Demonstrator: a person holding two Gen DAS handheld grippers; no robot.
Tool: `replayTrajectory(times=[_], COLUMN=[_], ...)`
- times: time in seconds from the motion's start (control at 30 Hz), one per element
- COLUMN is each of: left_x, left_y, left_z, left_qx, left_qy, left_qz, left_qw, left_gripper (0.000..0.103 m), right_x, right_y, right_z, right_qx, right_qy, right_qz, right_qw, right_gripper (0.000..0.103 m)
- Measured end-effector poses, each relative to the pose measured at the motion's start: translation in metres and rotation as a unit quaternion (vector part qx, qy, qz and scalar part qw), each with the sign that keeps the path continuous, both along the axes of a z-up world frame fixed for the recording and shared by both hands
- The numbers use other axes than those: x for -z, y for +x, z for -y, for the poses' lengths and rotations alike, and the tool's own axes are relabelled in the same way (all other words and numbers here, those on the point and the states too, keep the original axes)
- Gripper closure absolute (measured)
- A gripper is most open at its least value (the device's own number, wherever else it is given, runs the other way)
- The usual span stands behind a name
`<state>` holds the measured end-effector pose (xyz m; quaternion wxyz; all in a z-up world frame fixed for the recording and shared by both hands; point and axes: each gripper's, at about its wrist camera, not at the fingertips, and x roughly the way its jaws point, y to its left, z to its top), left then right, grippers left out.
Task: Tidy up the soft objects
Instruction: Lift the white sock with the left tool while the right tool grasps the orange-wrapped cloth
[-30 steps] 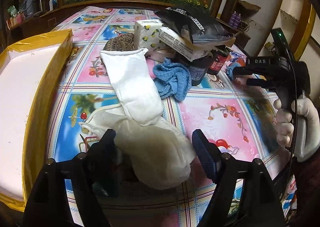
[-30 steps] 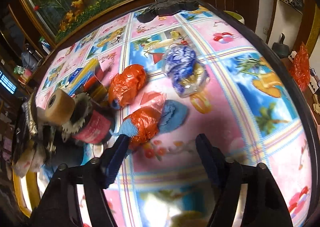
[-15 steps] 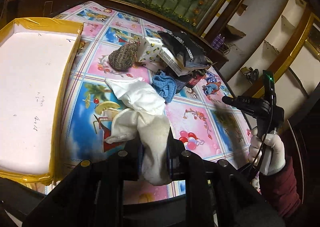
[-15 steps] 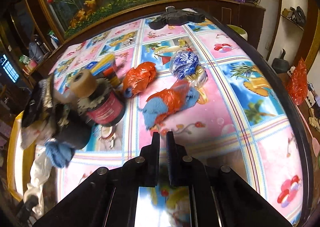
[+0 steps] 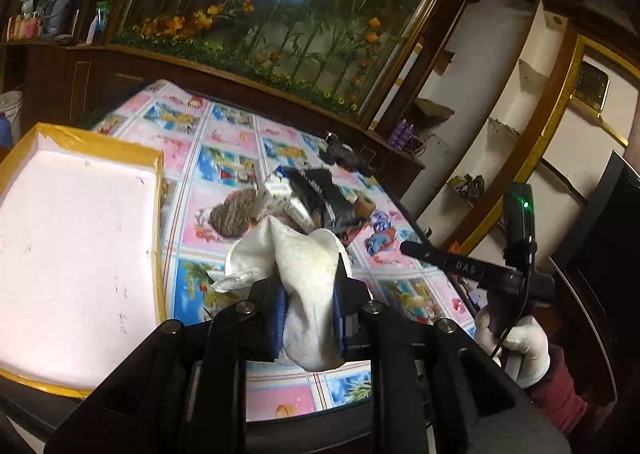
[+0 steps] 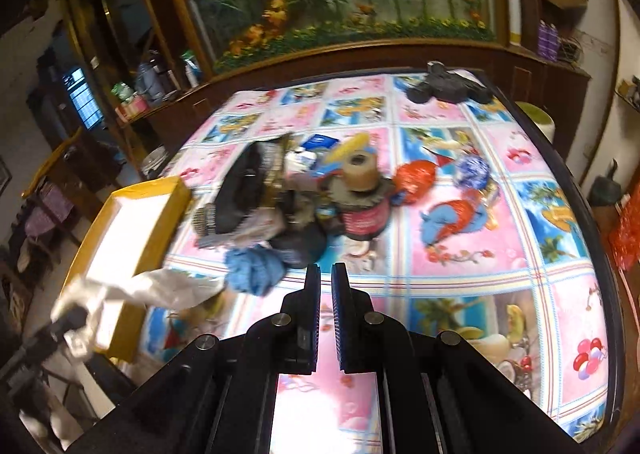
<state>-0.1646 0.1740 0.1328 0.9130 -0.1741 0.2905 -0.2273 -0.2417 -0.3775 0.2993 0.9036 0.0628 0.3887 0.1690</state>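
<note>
My left gripper point(image 5: 308, 318) is shut on a white sock-like cloth point(image 5: 304, 266) and holds it in the air above the table; its loose end trails left. In the right wrist view that white cloth point(image 6: 160, 288) hangs blurred from the left gripper point(image 6: 74, 316) beside the yellow-rimmed white tray point(image 6: 176, 210). My right gripper point(image 6: 326, 282) is shut with nothing between its pads, above the tablecloth. A blue cloth point(image 6: 254, 268) lies just left of its tips. The tray point(image 5: 158, 214) fills the left of the left wrist view, and the right gripper point(image 5: 405, 248), held by a gloved hand point(image 5: 516, 342), is at right.
A pile of packets point(image 5: 316, 198), a brown knit piece point(image 5: 234, 214), and a tape roll point(image 6: 362, 170) on a jar crowd mid-table. An orange-and-blue bundle point(image 6: 452, 214), an orange bag point(image 6: 414, 176) and a blue-white bag point(image 6: 472, 170) lie right. A black object point(image 6: 444, 88) sits at the far edge.
My left gripper closed on the white cloth and lifted it off the table. My right gripper shut on nothing beside the orange-and-blue bundle, then rose and drew back from it.
</note>
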Motion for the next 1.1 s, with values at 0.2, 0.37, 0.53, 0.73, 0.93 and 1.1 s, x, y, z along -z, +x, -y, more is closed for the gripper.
replayTrajectory(times=[0.2, 0.37, 0.53, 0.73, 0.93, 1.1], left_x=[0.000, 0.018, 0.028, 0.030, 0.030, 0.029], left_y=[0.003, 0.005, 0.011, 0.008, 0.013, 0.035], left_z=[-0.021, -0.029, -0.023, -0.017, -0.038, -0.070], left_qx=[-0.026, -0.029, -0.021, -0.020, -0.046, -0.067], left_qy=[-0.007, -0.017, -0.015, -0.003, 0.000, 0.006], left_qz=[-0.007, -0.029, -0.043, -0.048, -0.050, -0.060], left_qw=[0.9996, 0.9990, 0.9988, 0.9987, 0.9977, 0.9959], left_gripper=[0.087, 0.087, 0.087, 0.087, 0.087, 0.087], right_x=[0.004, 0.040, 0.057, 0.074, 0.082, 0.036], right_y=[0.019, 0.060, 0.093, 0.142, 0.149, 0.112], right_z=[0.014, 0.098, 0.117, 0.110, 0.104, 0.076], right_qx=[0.028, 0.147, 0.182, 0.202, 0.206, 0.152], right_qy=[0.034, 0.093, 0.083, 0.116, 0.088, 0.066], right_qz=[-0.018, -0.087, -0.111, -0.142, -0.137, -0.073], right_qw=[0.999, 0.981, 0.973, 0.962, 0.965, 0.983], right_gripper=[0.097, 0.063, 0.063, 0.062, 0.074, 0.074])
